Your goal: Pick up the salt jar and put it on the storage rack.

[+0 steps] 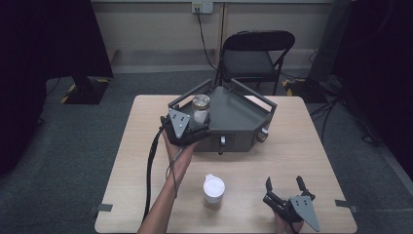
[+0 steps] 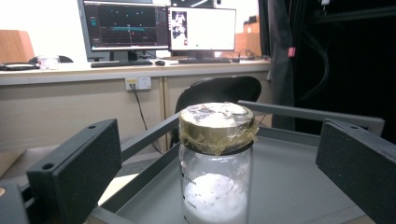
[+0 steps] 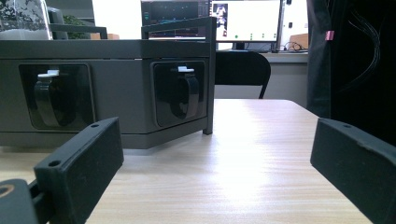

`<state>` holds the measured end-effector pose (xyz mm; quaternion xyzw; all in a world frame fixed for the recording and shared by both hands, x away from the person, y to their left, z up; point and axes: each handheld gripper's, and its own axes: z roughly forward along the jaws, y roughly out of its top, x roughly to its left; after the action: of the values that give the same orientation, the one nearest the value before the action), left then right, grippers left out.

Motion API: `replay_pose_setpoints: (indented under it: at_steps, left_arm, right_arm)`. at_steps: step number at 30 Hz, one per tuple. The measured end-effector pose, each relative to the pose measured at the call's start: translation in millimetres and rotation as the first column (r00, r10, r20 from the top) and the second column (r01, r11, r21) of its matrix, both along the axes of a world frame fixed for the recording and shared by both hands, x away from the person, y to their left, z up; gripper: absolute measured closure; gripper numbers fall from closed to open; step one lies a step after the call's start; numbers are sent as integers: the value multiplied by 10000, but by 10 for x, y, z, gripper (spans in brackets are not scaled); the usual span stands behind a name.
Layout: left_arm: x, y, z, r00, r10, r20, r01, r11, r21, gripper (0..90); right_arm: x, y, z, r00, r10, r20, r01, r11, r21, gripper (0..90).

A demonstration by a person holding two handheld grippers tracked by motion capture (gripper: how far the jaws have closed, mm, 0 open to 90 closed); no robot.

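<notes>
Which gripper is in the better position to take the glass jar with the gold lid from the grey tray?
Left. The left gripper is at the jar, its open jaws on either side of it without touching. The right gripper is open near the table's front edge, away from the tray.

Open tabletop near the person, a railed tray crowding the far half

The grey tray (image 1: 243, 114) takes the table's (image 1: 136, 161) far middle; its raised rails (image 1: 187, 95) fence the sides, so reaching in goes over them. The glass jar (image 1: 200, 109) stands in the tray's left corner, between the spread jaws of the left gripper (image 1: 202, 127), with gaps either side. The white cup (image 1: 214, 188) stands alone near the front edge. Around the right gripper (image 1: 285, 187) the wood is bare up to the tray's latched front wall (image 3: 180, 93).
</notes>
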<state>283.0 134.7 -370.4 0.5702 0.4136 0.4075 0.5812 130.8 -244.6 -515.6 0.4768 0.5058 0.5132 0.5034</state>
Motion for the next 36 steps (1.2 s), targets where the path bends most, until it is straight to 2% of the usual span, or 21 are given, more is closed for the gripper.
replay_pose_setpoints:
  at_steps: [7, 11, 14, 17, 20, 22, 26, 28, 36]
  left_arm:
    - [-117, 74, -16, 10000, 34, 13, -34, 9994, -346, 0]
    - [-212, 93, -45, 9998, 147, 129, -141, 9991, -411, 0]
    - [-312, 67, -83, 9989, 352, 303, -345, 9991, -243, 0]
    - [-398, 80, -102, 9988, 318, 383, -310, 9993, -204, 0]
    - [-479, 107, -130, 9986, 231, 470, -211, 9989, -428, 0]
    - [-531, 106, -153, 9982, 267, 541, -243, 9987, -437, 0]
    - [-604, 119, -203, 9987, 237, 457, -207, 9977, -641, 0]
    - [-646, 96, -248, 9977, 395, 556, -367, 9980, -506, 0]
    - [-762, 144, -373, 9979, 478, 428, -451, 9972, -603, 1]
  right_arm:
    - [-1, 3, 1, 10000, -16, -5, 16, 10000, 6, 11]
    - [-1, 5, 1, 10000, -26, -5, 26, 10000, 7, 11]
    - [-1, 6, 1, 10000, -30, -6, 30, 10000, 6, 11]
    - [-1, 6, 0, 10000, -35, -3, 35, 10000, 4, 11]
    - [-1, 8, 0, 10000, -46, -3, 46, 10000, 1, 11]
    - [-1, 9, 0, 10000, -48, -1, 48, 10000, 5, 11]
    - [-1, 13, 0, 10000, -68, -1, 68, 10000, 8, 11]
    - [-1, 13, 0, 10000, -71, -1, 71, 10000, 9, 11]
    - [-1, 13, -1, 10000, -73, 1, 73, 10000, 6, 11]
